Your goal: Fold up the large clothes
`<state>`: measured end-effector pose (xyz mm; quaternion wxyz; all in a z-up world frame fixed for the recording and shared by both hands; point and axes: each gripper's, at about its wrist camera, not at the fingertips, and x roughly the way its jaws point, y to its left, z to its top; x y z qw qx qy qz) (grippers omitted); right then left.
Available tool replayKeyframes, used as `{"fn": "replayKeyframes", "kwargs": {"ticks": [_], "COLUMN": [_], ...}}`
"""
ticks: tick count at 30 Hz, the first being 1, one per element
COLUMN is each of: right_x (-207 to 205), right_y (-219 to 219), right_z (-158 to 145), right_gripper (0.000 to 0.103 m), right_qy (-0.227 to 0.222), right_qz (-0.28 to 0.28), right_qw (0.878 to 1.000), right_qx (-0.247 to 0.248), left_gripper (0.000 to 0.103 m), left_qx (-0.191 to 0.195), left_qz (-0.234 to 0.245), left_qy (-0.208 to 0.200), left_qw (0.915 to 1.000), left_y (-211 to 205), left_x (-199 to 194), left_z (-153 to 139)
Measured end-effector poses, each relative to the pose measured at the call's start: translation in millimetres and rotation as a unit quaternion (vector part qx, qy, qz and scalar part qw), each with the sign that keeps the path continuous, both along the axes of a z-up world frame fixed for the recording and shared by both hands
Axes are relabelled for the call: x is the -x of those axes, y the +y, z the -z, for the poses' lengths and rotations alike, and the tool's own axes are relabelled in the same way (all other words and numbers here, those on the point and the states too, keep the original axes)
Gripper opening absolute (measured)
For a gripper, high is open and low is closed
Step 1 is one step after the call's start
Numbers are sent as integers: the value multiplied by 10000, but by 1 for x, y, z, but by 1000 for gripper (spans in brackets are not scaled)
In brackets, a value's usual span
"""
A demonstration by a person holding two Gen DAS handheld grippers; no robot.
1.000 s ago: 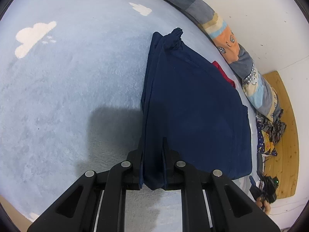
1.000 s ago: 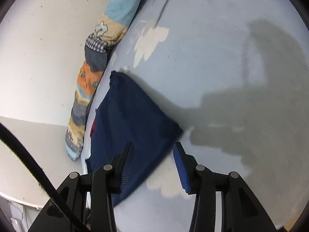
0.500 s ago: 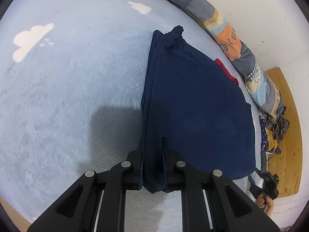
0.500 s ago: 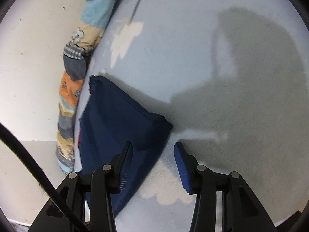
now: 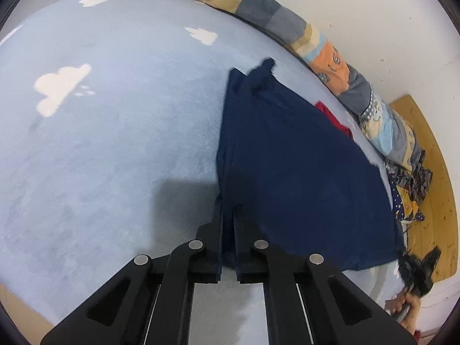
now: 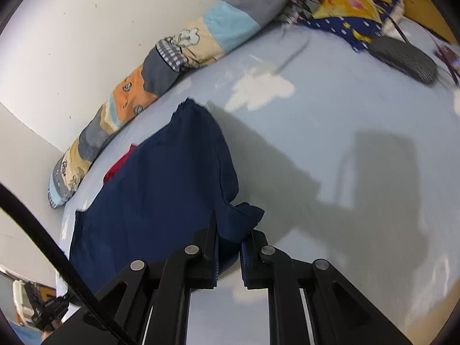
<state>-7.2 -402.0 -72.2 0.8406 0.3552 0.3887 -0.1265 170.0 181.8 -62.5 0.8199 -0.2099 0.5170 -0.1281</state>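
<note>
A navy blue garment (image 5: 299, 172) lies folded flat on the light blue cloud-print blanket (image 5: 115, 132); it also shows in the right wrist view (image 6: 161, 189). A red piece (image 5: 333, 118) sticks out from under its far edge. My left gripper (image 5: 228, 215) is shut on the garment's near folded edge. My right gripper (image 6: 230, 230) is shut on the bunched corner of the garment at the opposite end.
A long patchwork bolster pillow (image 5: 325, 49) lies along the white wall. A pile of patterned clothes (image 6: 353, 3) and a grey pouch (image 6: 402, 57) lie on the bed's far end. A wooden floor (image 5: 431, 178) lies beyond the bed's edge.
My right gripper moved in onto the garment's corner and closed on it; it was open before. My left gripper stays shut on the near edge.
</note>
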Motion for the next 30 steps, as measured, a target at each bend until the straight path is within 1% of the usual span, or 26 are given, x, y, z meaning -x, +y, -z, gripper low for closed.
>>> {"fn": "replayKeyframes", "kwargs": {"ticks": [2,4,6,7,8,9,10,11,12,13,14,15,16,17,19,21,23,24,27,29,30], "right_x": [15,37,43,45,46,46,46,46,46,46,42,33,23,9,-16,-43,-70,-94,-145,-179,-195], "right_y": [0,-8,-11,-13,-13,-8,-4,1,5,8,11,15,18,21,27,31,32,33,38,32,27], "right_z": [5,15,20,21,16,6,-3,-20,-34,-47,-56,-64,-68,-70,-68,-61,-53,-47,-28,-11,0], "right_gripper": [7,5,5,6,9,11,15,18,22,32,42,45,46,46,46,46,46,46,46,46,46], "right_qy": [90,163,312,329,322,306,261,201,75,-93,-222,-313,-324,-346,-414,-290,-244,-89,197,366,471], "right_qz": [60,184,201,234,293,303,310,322,323,308,239,19,-136,-339,-632,-694,-831,-904,-1063,-1009,-1034], "right_qw": [9999,9993,9989,9985,9986,9991,9989,9967,9940,9913,9900,9894,9898,9911,9923,9917,9908,9900,9850,9845,9827], "right_qx": [-57,-281,-301,-360,-297,-15,235,715,1043,1273,1376,1418,1382,1242,982,1041,1043,1082,1342,1387,1461], "left_gripper": [4,4,3,3,3,4,8,12,25,40,45,46,46,46,46,45,45,45,45,45,45], "left_qx": [-110,-140,-367,-508,-607,-709,-812,-917,-1063,-1176,-1374,-1499,-1519,-1526,-1752,-1992,-2430,-2508,-2802,-2959,-2944], "left_qz": [-10,-26,-110,-145,-100,5,88,189,390,498,607,700,809,908,933,964,917,950,776,498,403], "left_qy": [-17,-2,-54,-163,-294,-476,-642,-804,-1011,-1141,-1283,-1333,-1355,-1342,-1297,-1217,-1144,-1051,-850,-722,-636], "left_qw": [9999,9999,9992,9985,9977,9963,9946,9924,9884,9852,9803,9772,9757,9749,9715,9676,9589,9576,9530,9512,9527], "left_y": [7,12,13,12,11,4,-4,-13,-27,-36,-51,-65,-78,-91,-121,-148,-172,-181,-186,-175,-166], "left_x": [10,16,18,19,22,24,26,28,28,27,23,15,6,-4,-33,-65,-97,-113,-147,-166,-174], "left_z": [-2,0,-3,-8,-14,-22,-31,-39,-49,-54,-60,-63,-66,-66,-63,-51,-34,-26,-2,13,20]}}
